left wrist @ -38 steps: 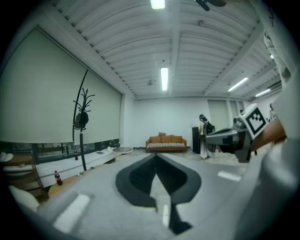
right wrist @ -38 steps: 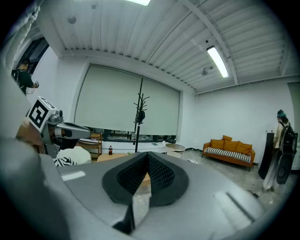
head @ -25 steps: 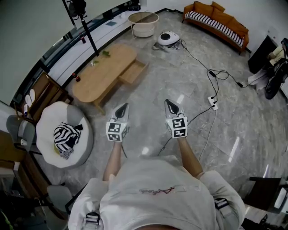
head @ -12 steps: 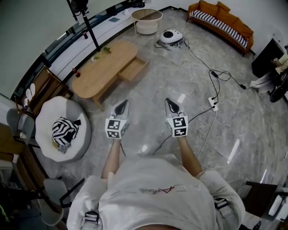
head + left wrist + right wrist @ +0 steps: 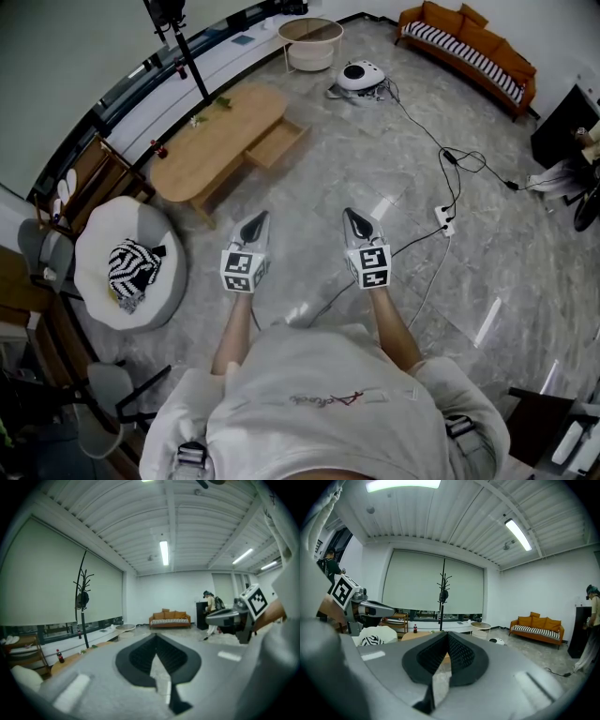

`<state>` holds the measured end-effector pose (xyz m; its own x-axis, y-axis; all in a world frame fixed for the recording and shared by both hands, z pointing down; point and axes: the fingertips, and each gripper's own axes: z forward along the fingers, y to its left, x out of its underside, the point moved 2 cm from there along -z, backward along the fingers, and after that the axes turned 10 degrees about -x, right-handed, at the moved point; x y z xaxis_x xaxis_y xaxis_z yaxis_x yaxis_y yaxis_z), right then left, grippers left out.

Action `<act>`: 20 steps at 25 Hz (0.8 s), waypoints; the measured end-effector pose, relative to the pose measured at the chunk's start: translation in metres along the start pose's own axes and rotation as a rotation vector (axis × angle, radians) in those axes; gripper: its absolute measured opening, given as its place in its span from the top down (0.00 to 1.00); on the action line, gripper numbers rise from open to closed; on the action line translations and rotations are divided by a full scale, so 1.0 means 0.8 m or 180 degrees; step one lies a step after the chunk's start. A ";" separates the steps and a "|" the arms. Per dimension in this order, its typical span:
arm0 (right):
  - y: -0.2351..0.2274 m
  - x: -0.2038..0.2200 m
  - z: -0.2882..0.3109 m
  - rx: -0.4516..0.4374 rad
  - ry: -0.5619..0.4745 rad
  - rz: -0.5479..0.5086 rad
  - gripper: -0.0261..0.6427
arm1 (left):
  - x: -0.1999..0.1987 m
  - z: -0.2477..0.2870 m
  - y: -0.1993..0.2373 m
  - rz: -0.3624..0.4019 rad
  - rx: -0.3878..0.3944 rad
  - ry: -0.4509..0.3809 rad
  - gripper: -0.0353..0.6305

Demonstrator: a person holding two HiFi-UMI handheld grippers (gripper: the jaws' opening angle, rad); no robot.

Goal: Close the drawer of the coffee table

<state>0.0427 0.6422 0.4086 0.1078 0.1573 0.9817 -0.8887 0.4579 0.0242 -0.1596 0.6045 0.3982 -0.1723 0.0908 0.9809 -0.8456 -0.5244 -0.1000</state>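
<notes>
Drawer is well apart from my jaws. My left gripper has its jaws clenched tip to tip with nothing between them, and my right gripper is the same. Both hang side by side over the grey marble floor, pointing forward. Ahead and to the left, the drawer stands pulled out from the near long side of the low wooden desk. A round white seat with a striped cushion sits at my left. A power strip lies on the floor at my right, and an orange sofa stands far off.
</notes>
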 end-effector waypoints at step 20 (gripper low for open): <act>-0.039 0.031 -0.022 0.0154 0.0028 0.0081 0.96 | 0.009 0.040 -0.040 0.0012 0.0147 0.0009 0.95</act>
<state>0.0809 0.6472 0.4291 0.0886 0.1762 0.9803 -0.9116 0.4109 0.0086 -0.1179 0.5949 0.4138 -0.1769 0.0910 0.9800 -0.8208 -0.5631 -0.0958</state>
